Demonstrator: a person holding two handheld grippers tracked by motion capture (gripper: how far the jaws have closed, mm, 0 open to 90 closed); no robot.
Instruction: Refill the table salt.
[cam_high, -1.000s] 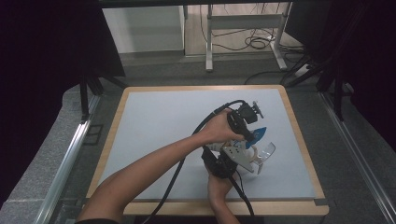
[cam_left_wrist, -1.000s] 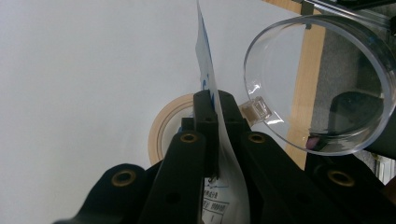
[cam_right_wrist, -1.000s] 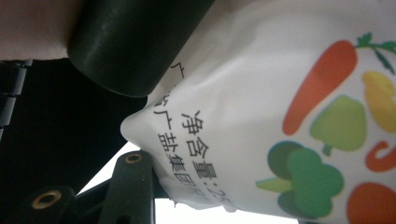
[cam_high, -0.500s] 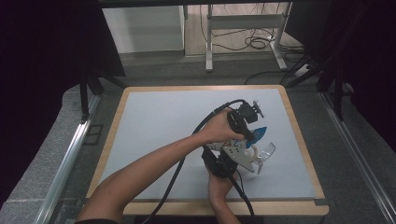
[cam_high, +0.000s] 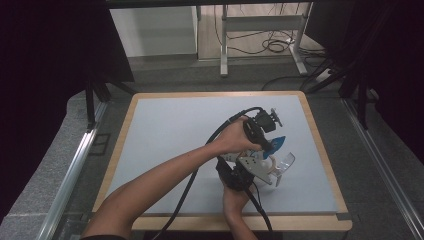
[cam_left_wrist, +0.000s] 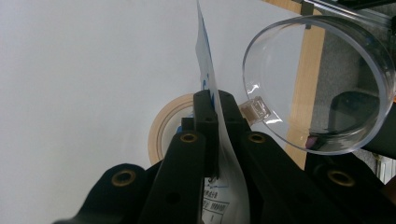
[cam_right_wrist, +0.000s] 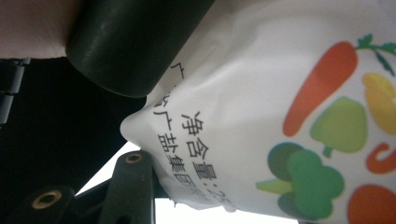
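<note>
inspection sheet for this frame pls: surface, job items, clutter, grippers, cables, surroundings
Surface: pale grey table with a wooden rim, mostly bare.
Job's things: white printed pouch, vegetable pictures on it, held over the table's right part; clear plastic cup on its side beside it.
Clutter: roll of tape lying flat behind the pouch.
Grippers: left gripper shut on the pouch's thin edge; right gripper holds the pouch body, fingers against it.
Cables: black cable trails from the left gripper along the forearm; more cables on the floor beyond the table.
Surroundings: metal frame legs behind, dark curtains at both sides.
</note>
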